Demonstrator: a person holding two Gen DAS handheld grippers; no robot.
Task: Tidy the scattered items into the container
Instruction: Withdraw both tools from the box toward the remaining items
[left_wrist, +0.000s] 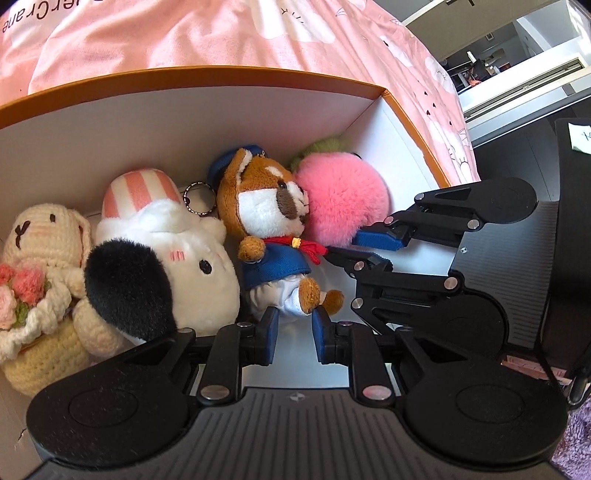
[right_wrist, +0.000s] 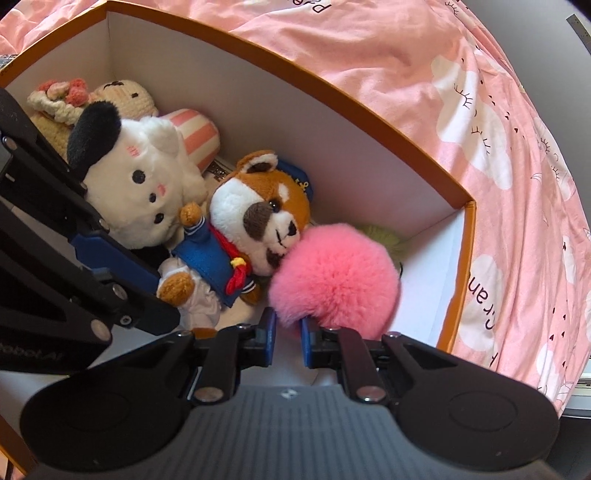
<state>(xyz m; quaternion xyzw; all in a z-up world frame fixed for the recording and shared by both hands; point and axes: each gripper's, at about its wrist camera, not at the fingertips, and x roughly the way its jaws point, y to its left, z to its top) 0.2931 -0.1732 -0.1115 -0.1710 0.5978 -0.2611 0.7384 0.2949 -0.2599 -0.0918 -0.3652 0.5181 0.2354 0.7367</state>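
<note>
An orange-rimmed box with white walls holds several soft toys. A brown bear plush in a blue sailor coat lies in the middle, its head against a pink pompom with a green tuft. My left gripper reaches into the box and is shut on the bear's white trousers and foot. My right gripper is shut on the fur at the pompom's near edge. Both toys rest on the box floor.
A white dog plush with a black ear and striped hat and a crocheted bunny with flowers fill the box's other end. A key ring lies behind. Pink bedding surrounds the box.
</note>
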